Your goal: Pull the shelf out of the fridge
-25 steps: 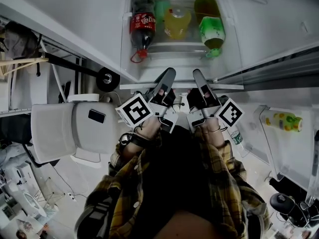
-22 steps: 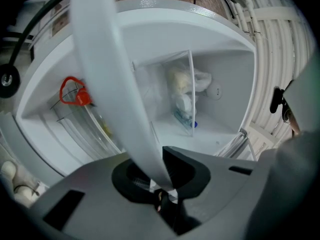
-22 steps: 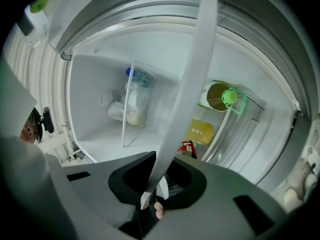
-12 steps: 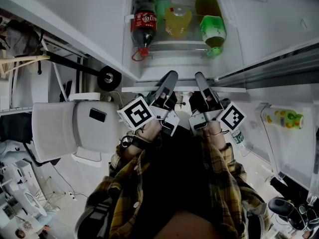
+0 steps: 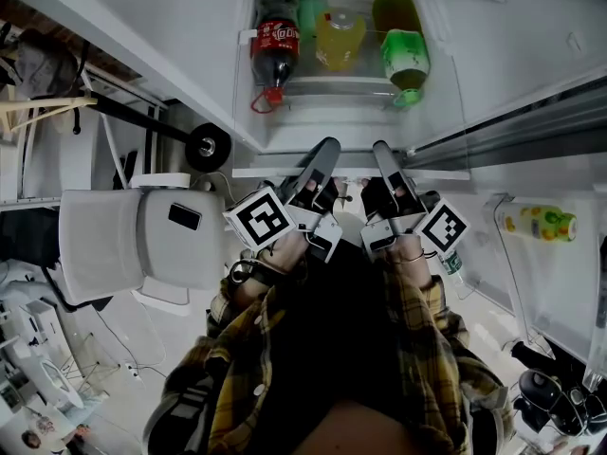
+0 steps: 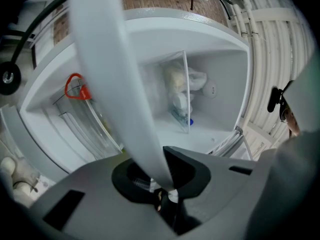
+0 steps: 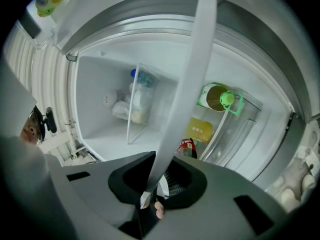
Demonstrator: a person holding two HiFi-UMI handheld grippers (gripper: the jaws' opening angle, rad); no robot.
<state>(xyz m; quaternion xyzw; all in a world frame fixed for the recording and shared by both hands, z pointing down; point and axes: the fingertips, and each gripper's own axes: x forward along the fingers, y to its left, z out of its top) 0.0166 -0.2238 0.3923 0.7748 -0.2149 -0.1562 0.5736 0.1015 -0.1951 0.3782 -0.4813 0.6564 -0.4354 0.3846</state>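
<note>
Two grippers, left gripper (image 6: pixel 162 178) and right gripper (image 7: pixel 154 185), each clenched on front edge of shelf (image 5: pixel 275 171), at mouth of open fridge (image 5: pixel 444 88). Hazards, judged: uneven pull skews and jams shelf; thin edge slips free; jolt rolls green bottle (image 5: pixel 403 57) beyond

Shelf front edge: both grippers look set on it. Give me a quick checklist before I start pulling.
1. Left gripper jaws shut on the shelf front edge: ok.
2. Right gripper jaws shut on the same edge: ok.
3. The two grips sit side by side near the edge's middle, for an even pull: ok.
4. Cola bottle, yellow bottle and green bottle lie off this shelf: cannot tell.
5. Door is open wide enough for the shelf's right end to pass: cannot tell.
</note>
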